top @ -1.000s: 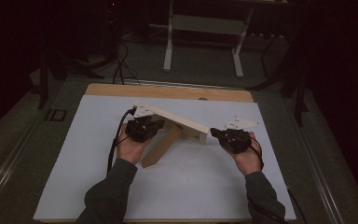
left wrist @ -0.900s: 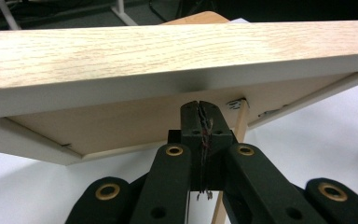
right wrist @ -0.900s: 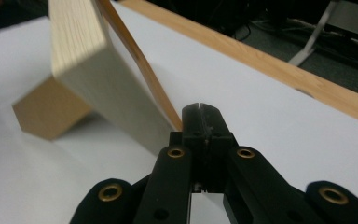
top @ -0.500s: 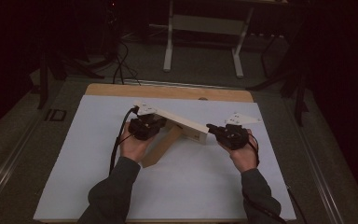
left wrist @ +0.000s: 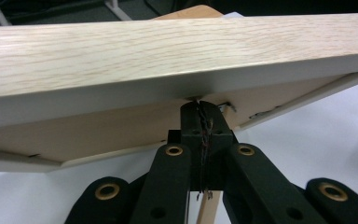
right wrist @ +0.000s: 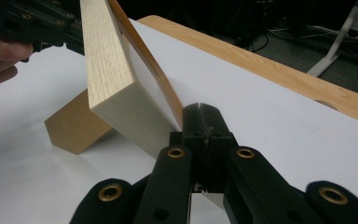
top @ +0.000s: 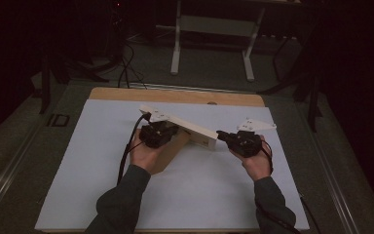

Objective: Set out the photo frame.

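Both claws closed tight, nothing visibly pinched between the jaws of either.

Left claw (top: pixel 168 130): jaws pressed together, tips up against the underside of the long wood board (top: pixel 195 129), near its left half. In the left gripper view the board (left wrist: pixel 168 51) runs across the top, the claw (left wrist: pixel 200 109) nosing into the seam under it.

Right claw (top: pixel 222 135): jaws together, tips at the board's right end. In the right gripper view the claw (right wrist: pixel 200 114) sits just beside the end face of the board (right wrist: pixel 116 88), whether touching I can't tell.

Board is tilted, lying across a small wood block (top: pixel 168 155) on the white worktop (top: pixel 78 185). Block (right wrist: pixel 74 128) is under it, resting on the worktop sheet.
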Available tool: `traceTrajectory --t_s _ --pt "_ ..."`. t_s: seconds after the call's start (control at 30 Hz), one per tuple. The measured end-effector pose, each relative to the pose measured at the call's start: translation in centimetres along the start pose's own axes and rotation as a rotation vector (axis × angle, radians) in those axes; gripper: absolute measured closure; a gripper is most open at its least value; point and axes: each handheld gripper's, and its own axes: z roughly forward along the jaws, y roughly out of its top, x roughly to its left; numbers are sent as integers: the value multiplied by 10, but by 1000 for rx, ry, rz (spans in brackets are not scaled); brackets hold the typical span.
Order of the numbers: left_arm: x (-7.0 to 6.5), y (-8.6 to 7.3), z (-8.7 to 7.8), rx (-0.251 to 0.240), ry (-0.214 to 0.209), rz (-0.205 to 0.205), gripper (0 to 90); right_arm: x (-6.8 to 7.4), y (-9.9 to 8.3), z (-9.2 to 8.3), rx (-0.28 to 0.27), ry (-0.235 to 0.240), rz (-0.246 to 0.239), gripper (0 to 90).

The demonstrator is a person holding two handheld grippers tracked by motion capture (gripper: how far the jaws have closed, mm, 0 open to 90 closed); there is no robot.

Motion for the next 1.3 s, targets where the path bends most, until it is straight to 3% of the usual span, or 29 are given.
traceTrajectory --t_s 0.37,0.6,1.3 --pt "-7 2 3 -4 -13 12 898 -3 4 6 13 -1 -4 899" --pt "-7 2 3 -8 -20 10 897 -5 3 8 8 26 21 900" --pt "-14 3 7 6 -28 37 898 5 9 9 19 68 -22 900"
